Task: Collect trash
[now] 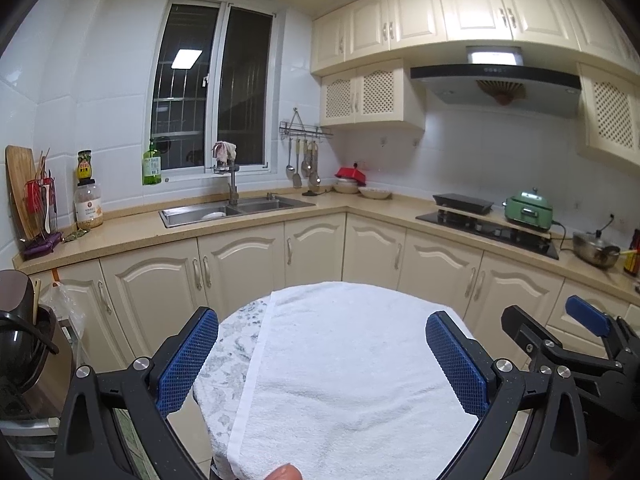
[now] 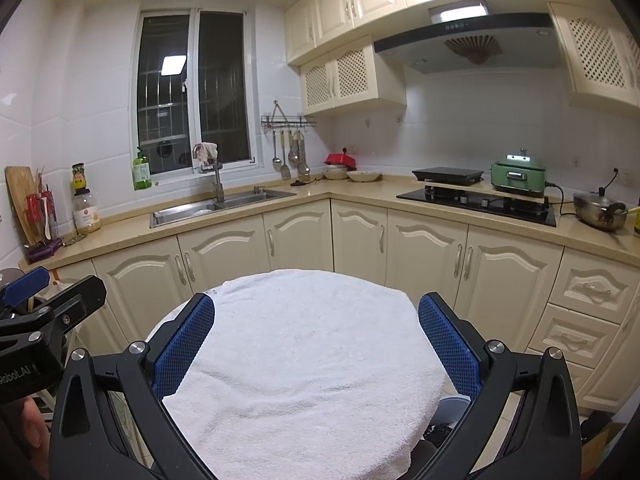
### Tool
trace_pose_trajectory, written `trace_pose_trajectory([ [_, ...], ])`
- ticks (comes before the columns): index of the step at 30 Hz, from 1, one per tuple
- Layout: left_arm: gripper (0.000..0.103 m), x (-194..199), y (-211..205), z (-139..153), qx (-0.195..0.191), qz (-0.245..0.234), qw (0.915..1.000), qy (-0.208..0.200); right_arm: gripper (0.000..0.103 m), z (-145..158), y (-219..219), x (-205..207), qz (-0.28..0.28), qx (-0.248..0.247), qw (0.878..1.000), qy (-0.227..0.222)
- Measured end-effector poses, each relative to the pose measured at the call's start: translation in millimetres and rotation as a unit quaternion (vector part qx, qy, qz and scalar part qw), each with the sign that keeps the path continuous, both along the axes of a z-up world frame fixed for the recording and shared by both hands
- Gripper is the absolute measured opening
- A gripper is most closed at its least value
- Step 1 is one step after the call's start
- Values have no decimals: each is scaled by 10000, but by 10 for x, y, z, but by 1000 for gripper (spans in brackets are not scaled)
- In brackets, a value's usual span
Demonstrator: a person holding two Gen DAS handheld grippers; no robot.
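Left wrist: round table [image 1: 234, 344], nubby white towel [image 1: 344, 376], perhaps terry.

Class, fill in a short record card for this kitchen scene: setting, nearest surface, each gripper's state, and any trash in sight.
Setting: kitchen with an L-shaped counter, sink below a window
Nearest surface: round table covered by a white towel
Left gripper: open, holding nothing, above the towel
Right gripper: open, holding nothing, above the towel
On the counter: green cooker, steel pot, green bottle
Trash in sight: none clearly identifiable
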State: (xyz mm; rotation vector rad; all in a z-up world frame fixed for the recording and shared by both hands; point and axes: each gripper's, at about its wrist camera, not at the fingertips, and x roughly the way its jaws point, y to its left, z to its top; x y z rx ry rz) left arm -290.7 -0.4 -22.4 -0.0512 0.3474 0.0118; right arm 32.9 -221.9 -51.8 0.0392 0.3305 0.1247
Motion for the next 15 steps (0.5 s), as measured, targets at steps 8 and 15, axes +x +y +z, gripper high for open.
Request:
trace_pose_trajectory([
  [8,102,3,2,-89,-16,-12,10000,9,103,8,29,-9,16,-2,10000,17],
  [15,102,-26,-72,-122,-94,-120,9999,-37,103,1,32,-4,10,-9,10000,48],
])
